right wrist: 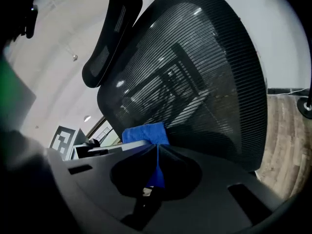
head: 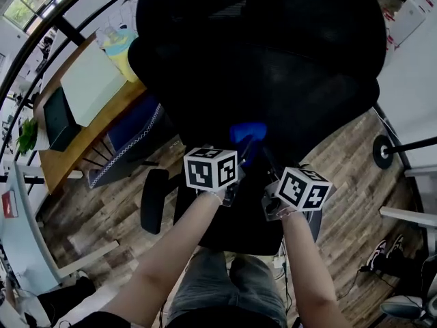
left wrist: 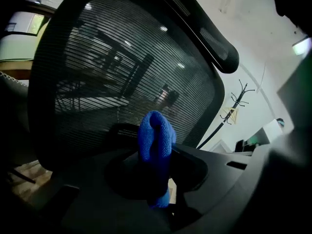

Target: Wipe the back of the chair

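Facing the person: a black mesh chair back (head: 273, 60) is seen upright over a wood floor (head: 355, 183).
Cloth: a blue cloth (left wrist: 156, 130) is held low against the mesh.
Left tool (left wrist: 156, 155): clenched on the cloth.
Right tool (right wrist: 157, 152): closed, with an edge of the same cloth pinched between its jaws.

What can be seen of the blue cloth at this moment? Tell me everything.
The blue cloth is bright blue and finely woven, microfibre by its look, folded into a thick bunch. The left hand-held gripper is shut on it, and it stands up out of the jaws. The right hand-held gripper also pinches an edge. It sits low in front of the chair's black mesh back; whether it touches the mesh cannot be told.
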Action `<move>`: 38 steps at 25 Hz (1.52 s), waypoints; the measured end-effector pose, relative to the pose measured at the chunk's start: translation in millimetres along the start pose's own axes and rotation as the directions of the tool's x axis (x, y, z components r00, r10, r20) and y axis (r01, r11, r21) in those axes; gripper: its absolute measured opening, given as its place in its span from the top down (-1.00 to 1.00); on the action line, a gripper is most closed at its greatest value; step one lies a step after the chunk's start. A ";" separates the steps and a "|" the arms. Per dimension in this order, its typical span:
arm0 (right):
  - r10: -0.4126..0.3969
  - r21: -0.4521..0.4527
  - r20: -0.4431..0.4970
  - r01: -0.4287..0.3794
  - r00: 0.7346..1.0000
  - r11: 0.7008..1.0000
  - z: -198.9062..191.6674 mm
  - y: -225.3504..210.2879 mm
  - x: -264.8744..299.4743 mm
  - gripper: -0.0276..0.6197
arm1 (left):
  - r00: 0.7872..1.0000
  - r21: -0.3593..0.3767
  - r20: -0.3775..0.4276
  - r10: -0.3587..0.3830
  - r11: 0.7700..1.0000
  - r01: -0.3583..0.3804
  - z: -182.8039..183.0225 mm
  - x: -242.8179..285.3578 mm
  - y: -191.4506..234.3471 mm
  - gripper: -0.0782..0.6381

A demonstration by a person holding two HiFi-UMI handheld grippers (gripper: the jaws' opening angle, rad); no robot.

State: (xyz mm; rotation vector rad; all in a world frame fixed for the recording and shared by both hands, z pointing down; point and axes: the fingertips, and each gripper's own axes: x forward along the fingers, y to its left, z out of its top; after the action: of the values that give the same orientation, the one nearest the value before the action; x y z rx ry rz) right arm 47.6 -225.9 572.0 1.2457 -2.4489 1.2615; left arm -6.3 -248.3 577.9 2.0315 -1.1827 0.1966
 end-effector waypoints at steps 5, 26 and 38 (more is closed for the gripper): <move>0.044 -0.019 -0.027 -0.044 0.999 0.999 -5.2 27.0 27.8 0.82 | 0.998 -0.024 0.034 0.049 0.999 -0.049 6.3 -22.7 30.3 0.49; 0.166 -0.098 -0.169 -0.184 0.971 0.978 -47.2 118.9 110.2 0.82 | 0.961 -0.154 0.143 0.237 0.964 -0.215 23.6 -110.5 143.6 0.49; 0.193 -0.115 -0.186 -0.217 0.963 0.969 -58.1 133.4 115.1 0.82 | 0.947 -0.177 0.160 0.278 0.952 -0.250 19.6 -132.7 159.3 0.49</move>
State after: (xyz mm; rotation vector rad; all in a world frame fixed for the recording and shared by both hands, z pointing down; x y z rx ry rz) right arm -137.5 -212.8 576.7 0.8283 -2.5368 1.1712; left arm -211.9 -216.0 586.4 1.7799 -1.5386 0.0458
